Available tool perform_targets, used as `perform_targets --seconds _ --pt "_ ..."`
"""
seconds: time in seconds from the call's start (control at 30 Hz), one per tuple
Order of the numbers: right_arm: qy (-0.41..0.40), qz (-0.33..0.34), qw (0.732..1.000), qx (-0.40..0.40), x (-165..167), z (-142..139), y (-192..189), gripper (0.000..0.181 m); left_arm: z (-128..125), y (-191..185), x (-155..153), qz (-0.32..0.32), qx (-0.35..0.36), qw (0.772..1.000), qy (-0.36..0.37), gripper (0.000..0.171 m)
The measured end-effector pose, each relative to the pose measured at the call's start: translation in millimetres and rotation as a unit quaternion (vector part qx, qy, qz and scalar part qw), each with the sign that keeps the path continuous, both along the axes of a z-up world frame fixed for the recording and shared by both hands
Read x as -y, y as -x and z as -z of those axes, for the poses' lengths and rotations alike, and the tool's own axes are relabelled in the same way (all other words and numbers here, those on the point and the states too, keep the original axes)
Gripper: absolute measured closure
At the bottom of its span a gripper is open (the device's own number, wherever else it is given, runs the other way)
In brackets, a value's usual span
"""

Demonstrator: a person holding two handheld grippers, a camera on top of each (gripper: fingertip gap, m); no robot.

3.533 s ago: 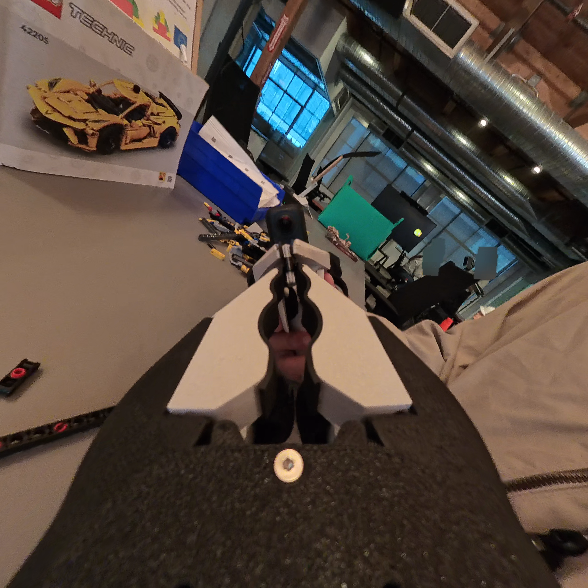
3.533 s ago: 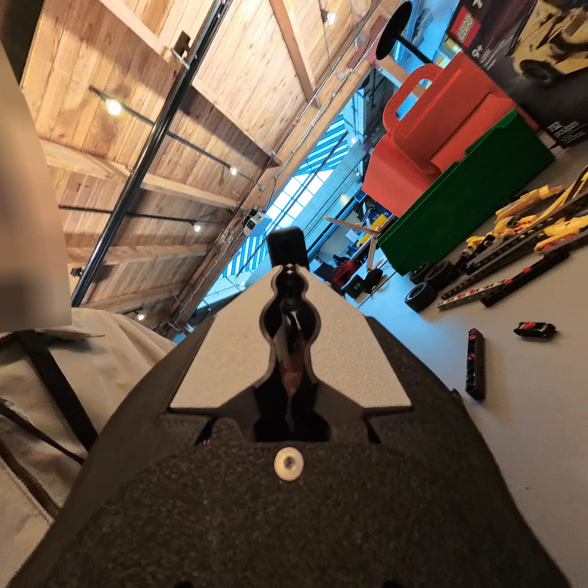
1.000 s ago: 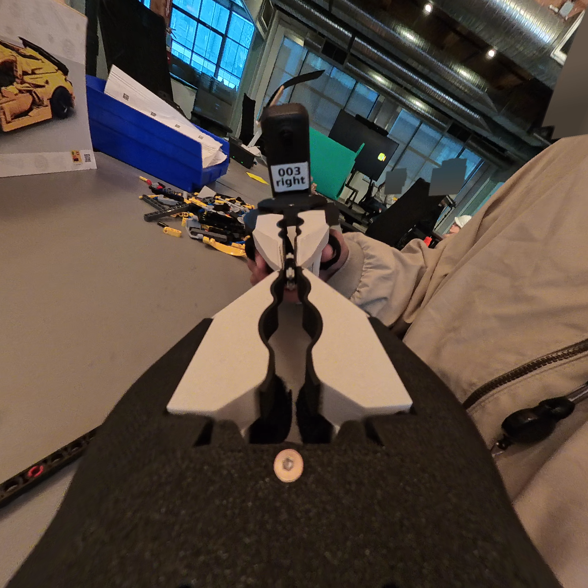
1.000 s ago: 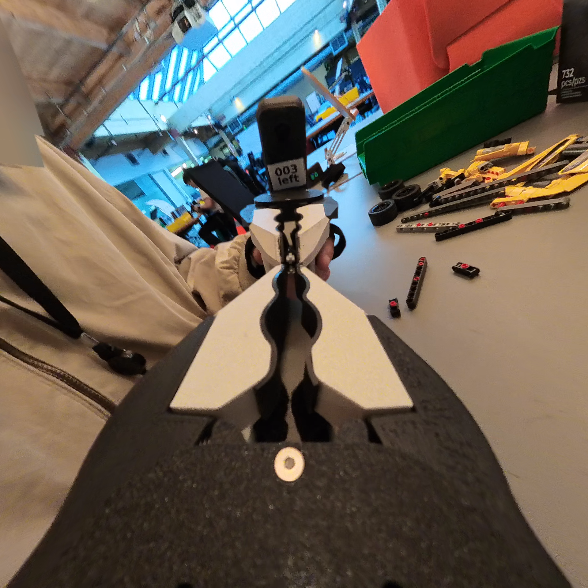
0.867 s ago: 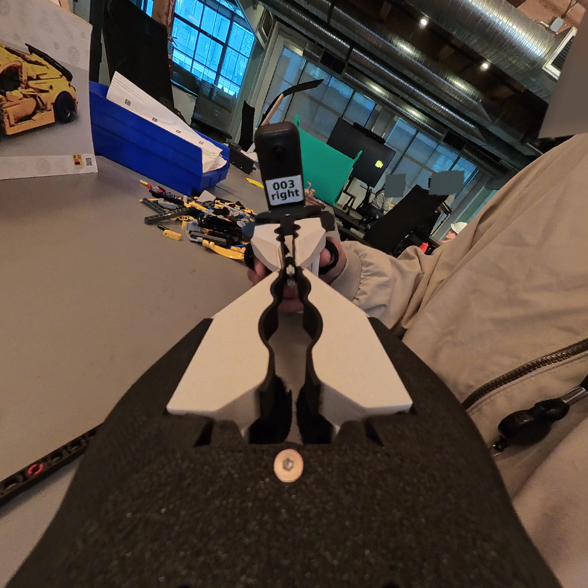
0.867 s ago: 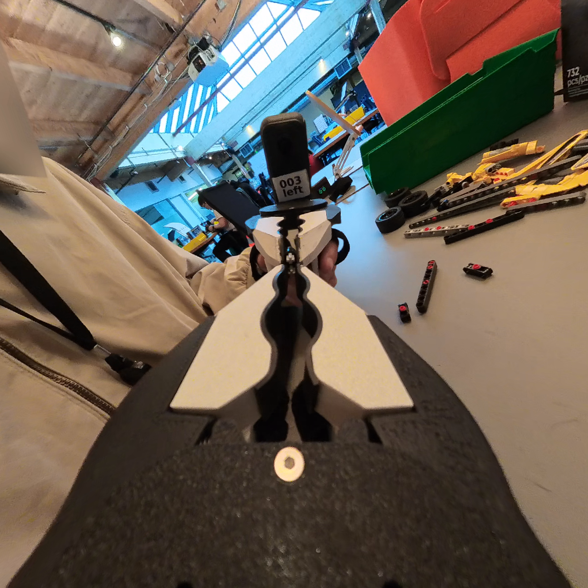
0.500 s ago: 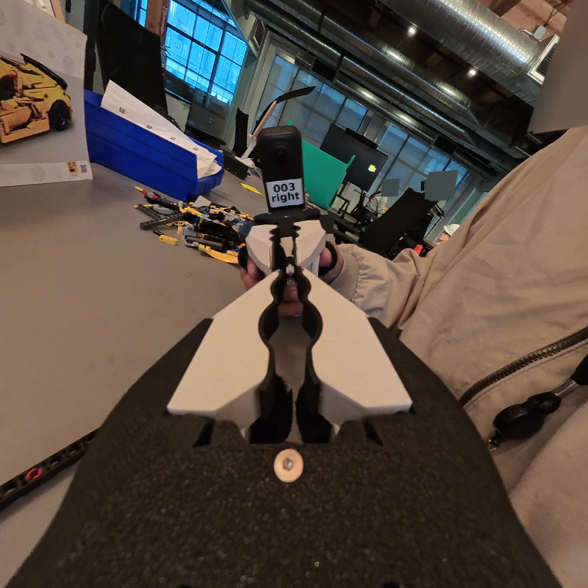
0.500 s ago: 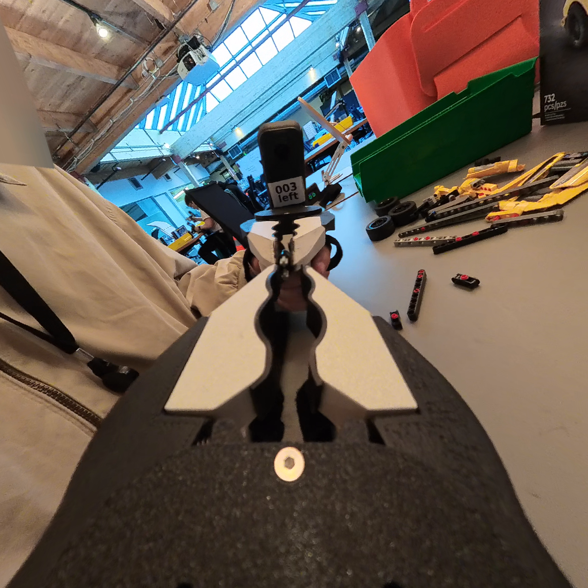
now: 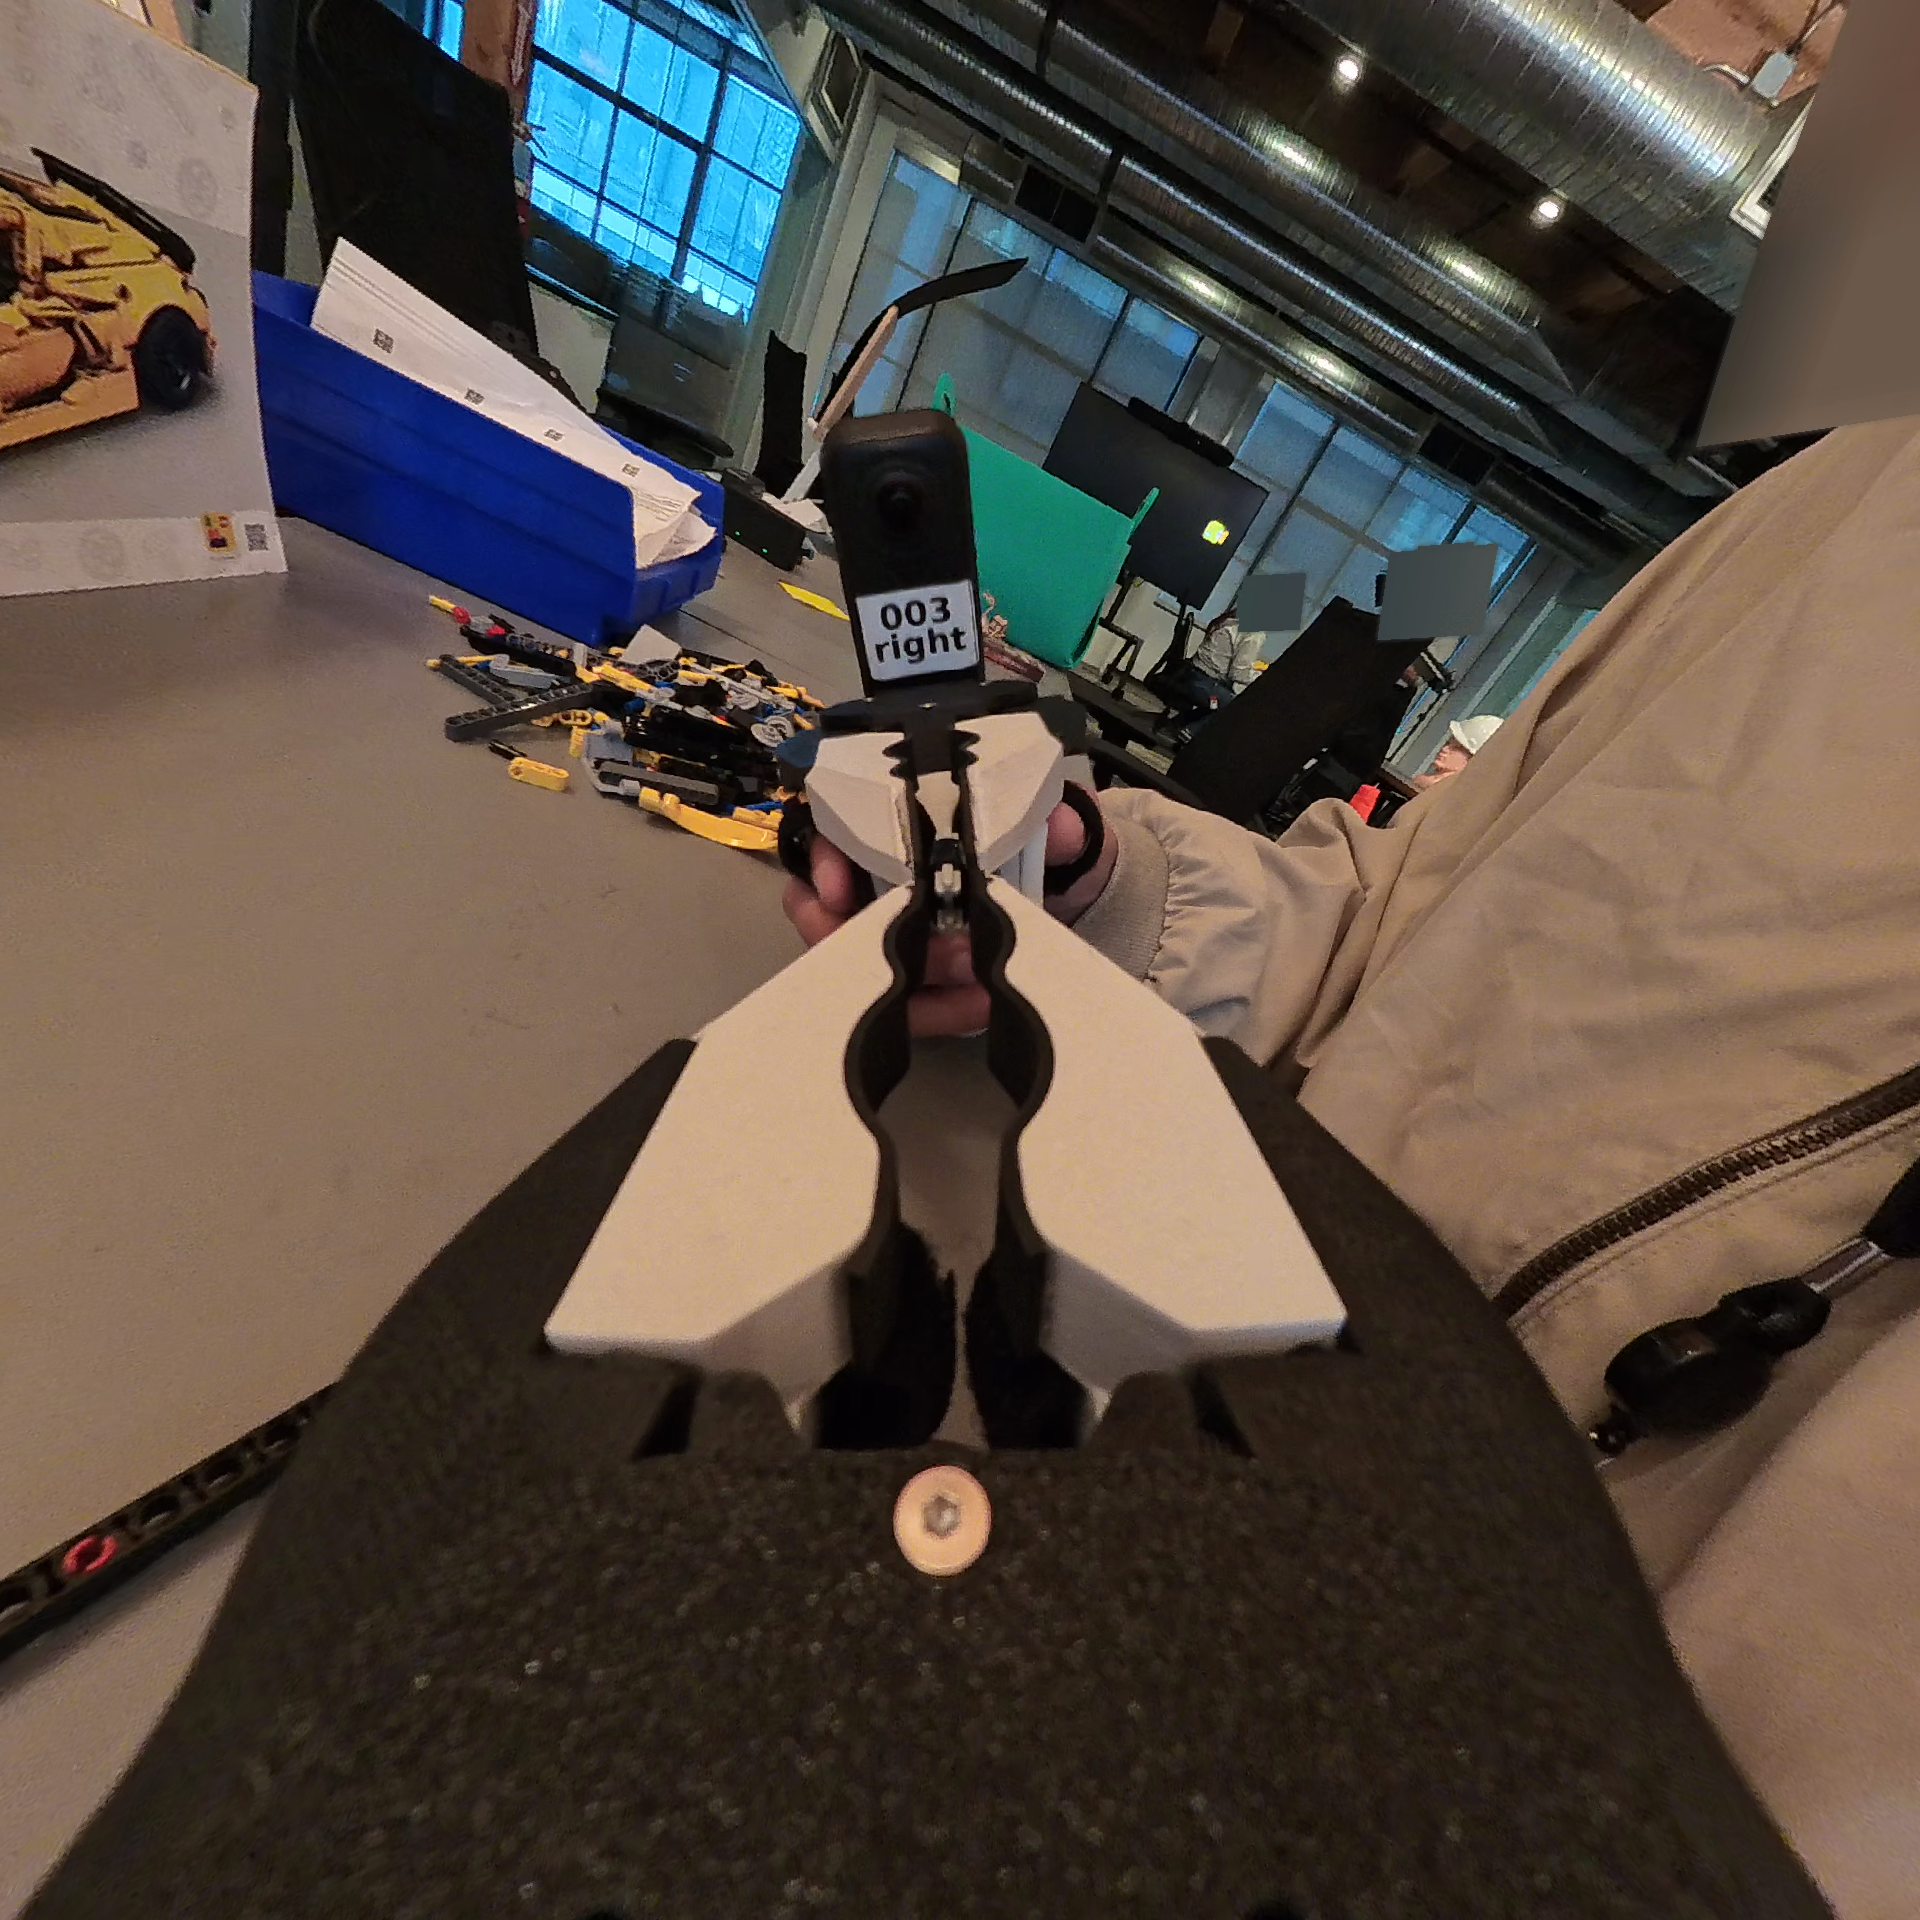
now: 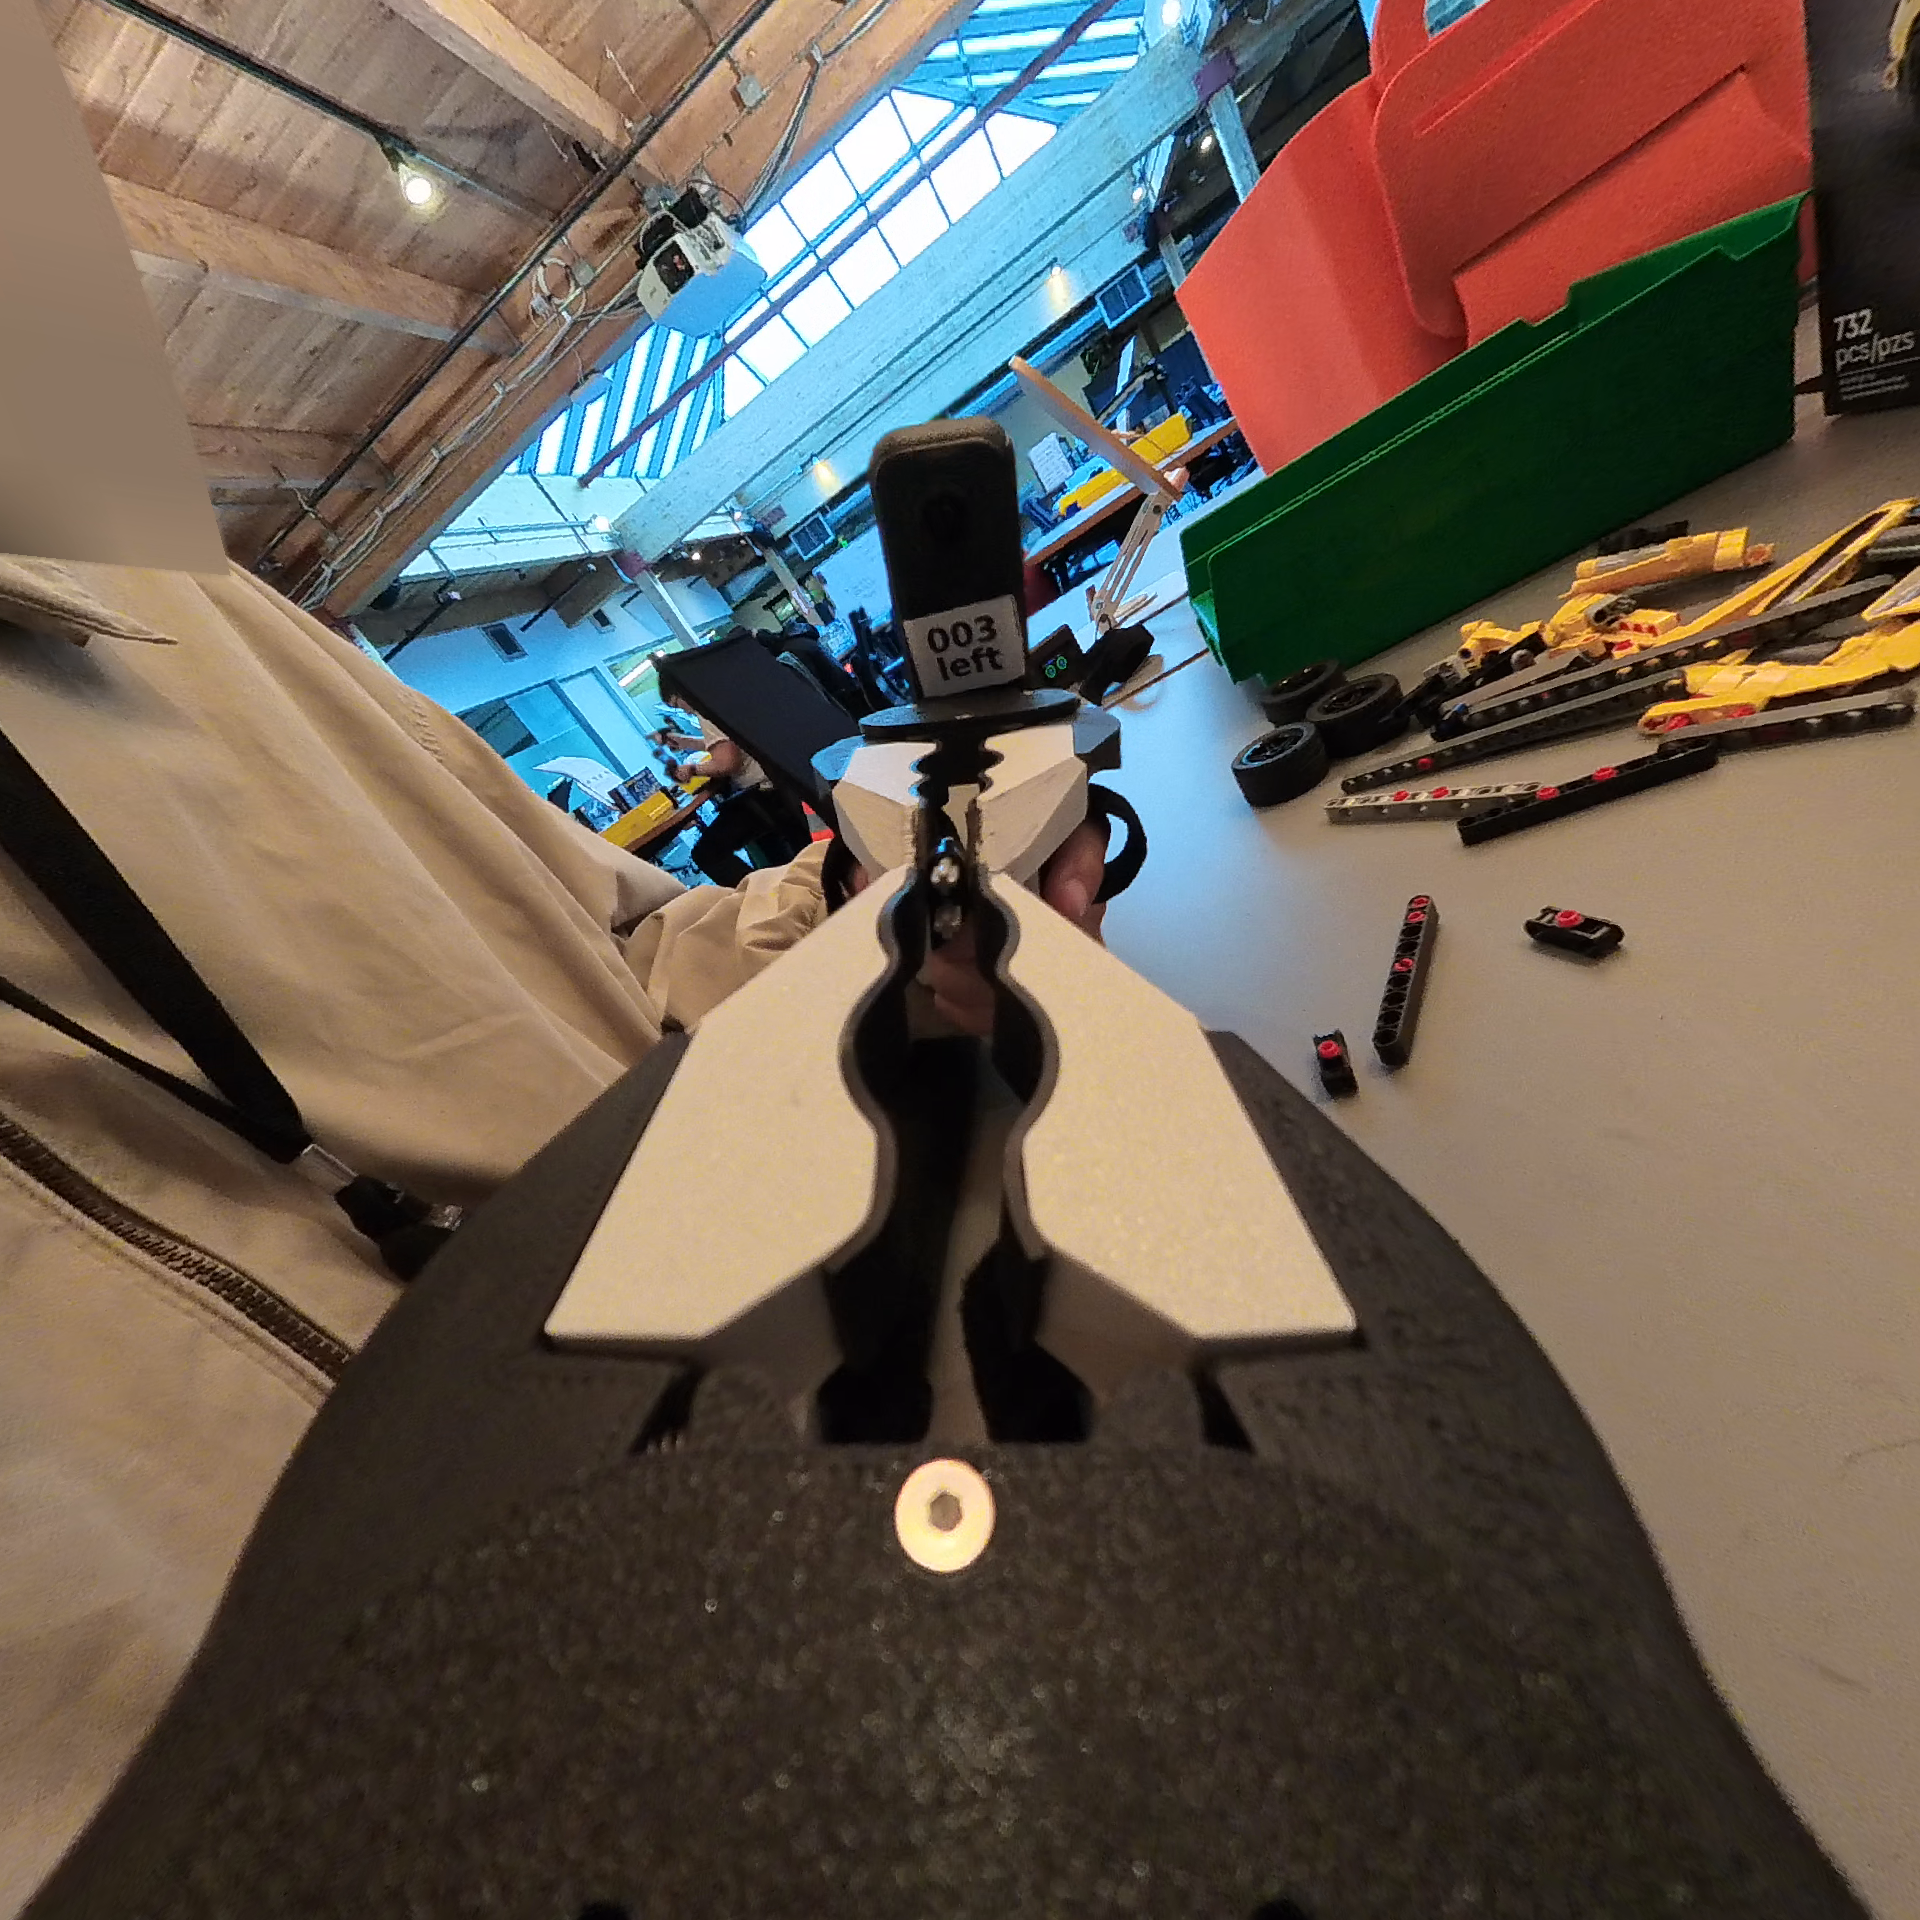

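My two grippers point at each other, tip to tip, held above the grey table (image 9: pixel 312 935). In the left wrist view my left gripper (image 9: pixel 945 906) is shut on a small grey piece (image 9: pixel 945 885), which also meets the tips of the right gripper (image 9: pixel 940 821) facing it. In the right wrist view my right gripper (image 10: pixel 943 914) is shut on a small grey piece (image 10: pixel 948 921). It touches another grey bit (image 10: pixel 943 871) at the tips of the left gripper (image 10: pixel 951 821). A hand holds each gripper from behind.
On the left side are a blue bin (image 9: pixel 447 488) with papers, a pile of yellow and black building parts (image 9: pixel 644 717), a box with a yellow car picture (image 9: pixel 114 343) and a black beam (image 9: pixel 135 1538). On the right side are a green bin (image 10: pixel 1507 520), an orange case (image 10: pixel 1507 208), black wheels (image 10: pixel 1309 717), beams (image 10: pixel 1590 779) and short black pieces (image 10: pixel 1403 982). A person's beige jacket (image 9: pixel 1558 883) is close by. My two grippers' fingertips are within a few centimetres of each other.
Since 3.5 s ago both grippers have tilted down from the ceiling to near level. Over the last second they stay tip to tip, with only small shifts.
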State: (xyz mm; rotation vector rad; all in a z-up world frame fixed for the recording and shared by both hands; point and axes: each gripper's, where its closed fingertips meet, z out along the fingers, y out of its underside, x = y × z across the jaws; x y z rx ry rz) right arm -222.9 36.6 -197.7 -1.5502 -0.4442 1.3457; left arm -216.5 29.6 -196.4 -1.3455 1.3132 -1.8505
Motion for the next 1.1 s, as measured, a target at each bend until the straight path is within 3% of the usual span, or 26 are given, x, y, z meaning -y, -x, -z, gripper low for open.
perform_targets --seconds 0.57,0.63,0.7,0.77,0.83,0.97,1.1 --pt "-0.012 0.009 1.0 0.016 -4 -2 1 0.181 -11 5 -12 -0.041 0.034 0.998 -0.022 0.166" --pt "-0.021 0.02 1.0 -0.001 -4 -7 -11 0.181 -31 24 -46 -0.102 0.094 0.989 0.046 0.166" --pt "0.0 0.07 0.997 -0.024 -7 -3 -49 0.181 -42 57 -88 -0.137 0.146 0.971 0.131 0.167" --pt "0.018 0.078 0.997 0.002 -6 8 -57 0.181 -35 44 -71 -0.128 0.114 0.982 0.084 0.166" --pt "0.04 0.06 0.997 0.039 -9 13 -39 0.181 -29 20 -50 -0.098 0.088 0.988 0.076 0.165" --pt "0.024 0.033 0.999 0.012 -10 -9 2 0.168 -31 4 -32 -0.064 0.087 0.99 0.091 0.165" --pt "0.025 0.041 0.998 -0.039 -14 -17 9 0.176 -29 5 -27 -0.053 0.087 0.989 0.103 0.165"
